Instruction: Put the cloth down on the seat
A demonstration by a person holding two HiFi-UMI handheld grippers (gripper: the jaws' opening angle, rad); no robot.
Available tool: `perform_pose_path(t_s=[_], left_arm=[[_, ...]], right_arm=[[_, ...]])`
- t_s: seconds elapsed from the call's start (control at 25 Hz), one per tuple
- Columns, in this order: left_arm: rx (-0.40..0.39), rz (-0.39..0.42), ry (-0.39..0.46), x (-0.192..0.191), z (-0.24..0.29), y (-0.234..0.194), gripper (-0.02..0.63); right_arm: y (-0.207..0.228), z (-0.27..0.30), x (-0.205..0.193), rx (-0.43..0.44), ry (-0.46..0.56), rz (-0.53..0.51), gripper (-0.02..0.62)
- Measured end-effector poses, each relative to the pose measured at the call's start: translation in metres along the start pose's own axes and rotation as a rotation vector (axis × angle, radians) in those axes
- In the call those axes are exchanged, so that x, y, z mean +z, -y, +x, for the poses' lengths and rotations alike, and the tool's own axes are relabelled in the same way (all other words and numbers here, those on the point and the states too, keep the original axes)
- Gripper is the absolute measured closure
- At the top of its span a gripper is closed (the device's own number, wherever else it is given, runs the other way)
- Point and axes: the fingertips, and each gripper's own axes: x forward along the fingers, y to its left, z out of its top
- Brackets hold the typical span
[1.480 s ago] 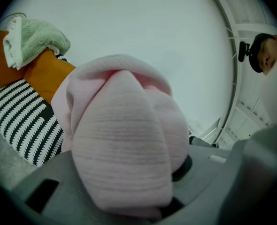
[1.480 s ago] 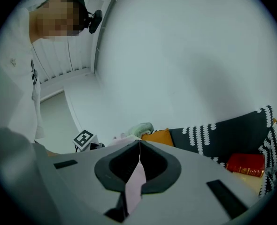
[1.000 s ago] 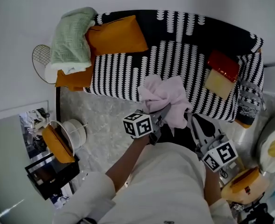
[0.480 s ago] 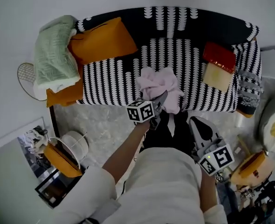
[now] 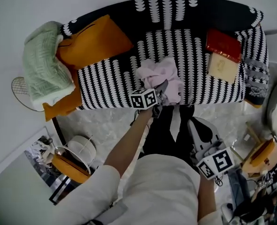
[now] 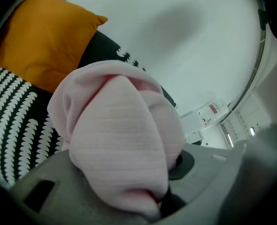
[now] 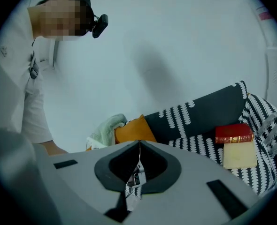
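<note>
- Since a second ago the cloth has gone from hanging off the front edge to resting on the seat, and my left hand-held gripper has followed it forward over the striped cushion.
- Step in hand, as I judge it: the put-down itself. The cloth is a loose pink heap in the middle of the seat, between the orange cushion and the red book, apart from both.
- Most of the cloth's weight looks carried by the seat already; only its near edge is lifted, where the left jaws have it.
- Left hand-held gripper: jaws partly open around a thick bunched fold. In the left gripper view the cloth bulges up between and over both jaws and hides the pads, so I read it as a light grip, not a free release.
- Right hand-held gripper: jaws closed together on nothing, held low near my body, well back from the seat and taking no part.
- Next move, in my judgement: open the left jaws wider so the fold drops out, then draw the gripper straight back toward me.
- Care needed: the knit could snag on a jaw and drag toward the front edge, so I should pull away slowly and check the cloth stays on the seat.
</note>
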Motion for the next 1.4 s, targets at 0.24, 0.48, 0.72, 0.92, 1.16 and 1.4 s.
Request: perform_pose_path(t_s=[0.24, 0.48, 0.72, 0.92, 1.16, 1.4], left_arm=[[0.015, 0.021, -0.060, -0.011, 0.030, -0.028, 0.408], [0.051, 0.005, -0.095, -0.025, 0.056, -0.056, 0.390], [0.094, -0.005, -0.131, -0.042, 0.077, -0.076, 0.372], [0.086, -0.008, -0.152, -0.044, 0.085, -0.086, 0.331], [0.073, -0.008, -0.228, -0.047, 0.086, -0.090, 0.288], [0.089, 0.004, -0.233, -0.050, 0.078, -0.092, 0.207]], right_arm=[[0.006, 0.013, -0.015, -0.028, -0.023, 0.027, 0.586], [0.018, 0.019, -0.031, -0.041, -0.048, 0.055, 0.586], [0.029, 0.022, -0.035, -0.055, -0.067, 0.071, 0.586], [0.028, 0.023, -0.036, -0.060, -0.075, 0.073, 0.586], [0.024, 0.024, -0.037, -0.045, -0.087, 0.074, 0.586], [0.020, 0.029, -0.034, -0.038, -0.087, 0.071, 0.586]])
